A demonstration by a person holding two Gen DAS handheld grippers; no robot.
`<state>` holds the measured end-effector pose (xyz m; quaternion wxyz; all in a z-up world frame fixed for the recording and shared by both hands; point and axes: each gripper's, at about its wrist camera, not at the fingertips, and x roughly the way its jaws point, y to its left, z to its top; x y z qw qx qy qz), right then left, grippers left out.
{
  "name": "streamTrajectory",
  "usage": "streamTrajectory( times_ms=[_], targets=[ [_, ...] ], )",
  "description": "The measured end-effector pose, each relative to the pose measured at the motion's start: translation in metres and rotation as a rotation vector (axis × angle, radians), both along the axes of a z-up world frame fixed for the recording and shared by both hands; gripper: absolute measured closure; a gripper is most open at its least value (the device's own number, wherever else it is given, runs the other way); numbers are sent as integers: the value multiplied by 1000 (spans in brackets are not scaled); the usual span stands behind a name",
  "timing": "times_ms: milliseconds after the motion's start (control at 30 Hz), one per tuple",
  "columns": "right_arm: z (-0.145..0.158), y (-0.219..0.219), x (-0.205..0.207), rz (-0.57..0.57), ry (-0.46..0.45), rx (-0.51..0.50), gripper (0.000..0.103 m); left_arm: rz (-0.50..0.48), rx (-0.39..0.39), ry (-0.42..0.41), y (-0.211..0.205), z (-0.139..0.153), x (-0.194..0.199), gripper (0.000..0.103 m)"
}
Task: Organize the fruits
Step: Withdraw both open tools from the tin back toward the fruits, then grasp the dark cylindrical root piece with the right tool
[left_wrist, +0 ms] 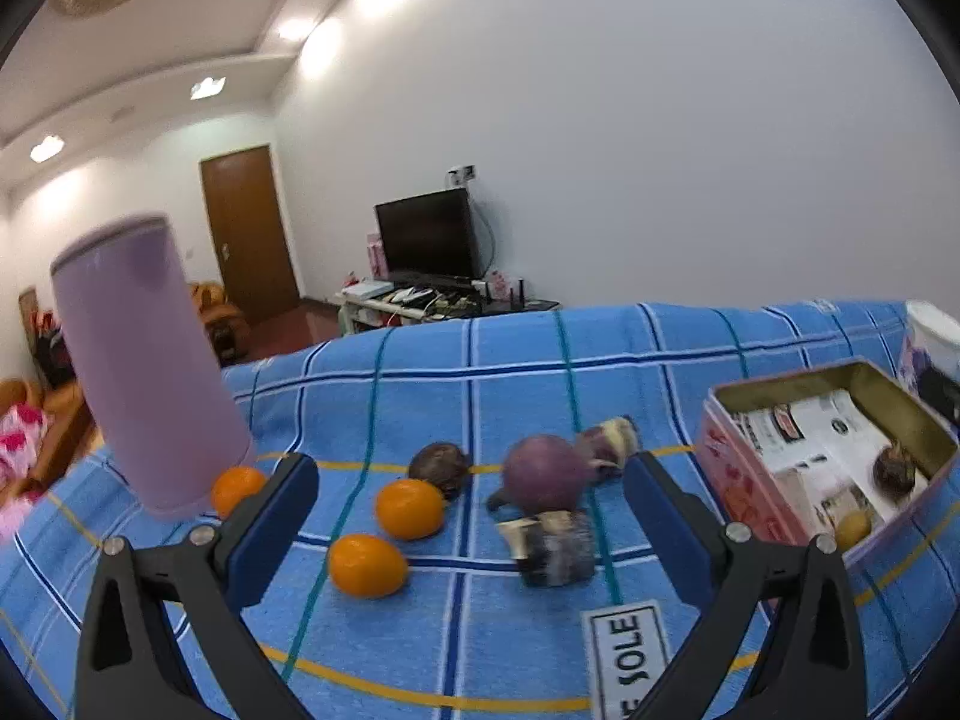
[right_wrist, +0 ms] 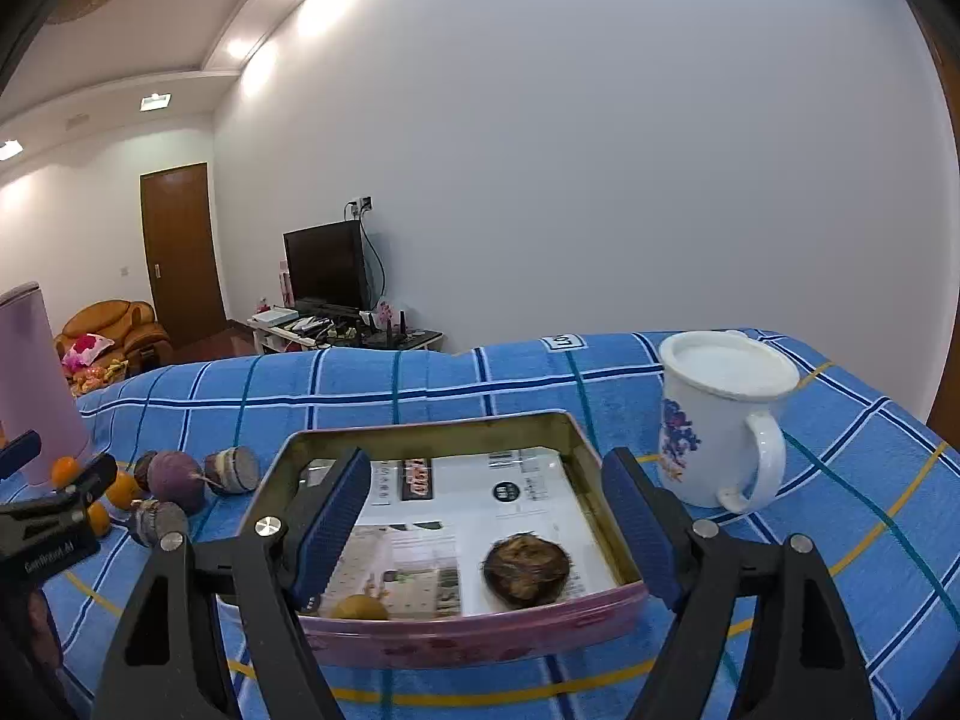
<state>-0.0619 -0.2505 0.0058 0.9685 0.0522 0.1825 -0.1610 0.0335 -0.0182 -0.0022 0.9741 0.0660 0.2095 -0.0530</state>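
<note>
Three orange fruits lie loose on the blue checked cloth (left_wrist: pixel 480 630) ahead of the left gripper (left_wrist: pixel 471 516), together with a round purple fruit (left_wrist: pixel 543 474), a dark brown fruit (left_wrist: pixel 441 467) and two cut purple pieces. The left jaws stand wide apart with nothing between the pads. The nearest orange fruit (left_wrist: pixel 367 564) sits just inside the left-hand finger, low in the gap; the second orange fruit (left_wrist: pixel 410 508) lies a little farther ahead, and the third orange fruit (left_wrist: pixel 236 489) rests outside the left finger, beside the base of the lilac cylinder (left_wrist: pixel 144 360). The nearest cut purple piece (left_wrist: pixel 555 546) lies toward the right-hand finger. The nearest orange fruit is slightly oval, its long axis running roughly across the jaw opening. The right gripper (right_wrist: pixel 486 519) — also wide open and empty — hangs over the open tin (right_wrist: pixel 420 426), which is lined with printed paper and already holds a brown fruit (right_wrist: pixel 527 569) and a small yellow fruit (right_wrist: pixel 359 607). A white mug (right_wrist: pixel 717 420) stands just beside the tin on its right. The loose fruits therefore lie directly ahead of the left gripper and well to the left of the right one — the left hand is judged nearer for the next pick, probably needing a short advance forward and down.
</note>
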Motion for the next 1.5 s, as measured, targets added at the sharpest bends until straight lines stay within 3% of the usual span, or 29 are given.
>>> streamTrajectory(
  times_ms=[200,400,600,767,900,1067,1267,1333,1500],
  targets=[
    [-2,26,8,35,12,5,22,56,-84,28,37,-2,14,0],
    [-4,58,22,99,24,8,22,173,-58,62,68,-6,34,0],
    [-8,91,38,170,43,22,22,257,-104,117,105,-8,49,0],
    [-12,115,54,231,80,39,22,345,-67,117,127,-10,56,0],
    [-19,137,79,293,160,75,22,440,-27,120,149,-14,62,0],
    [-37,167,112,365,308,94,22,423,-108,171,164,-18,65,0],
    [-56,185,147,386,424,149,23,356,8,147,138,-17,64,0],
    [-58,190,152,401,433,142,42,313,17,139,131,-13,62,0],
    [-67,187,161,401,480,176,55,195,62,145,108,-13,58,0]
  ],
)
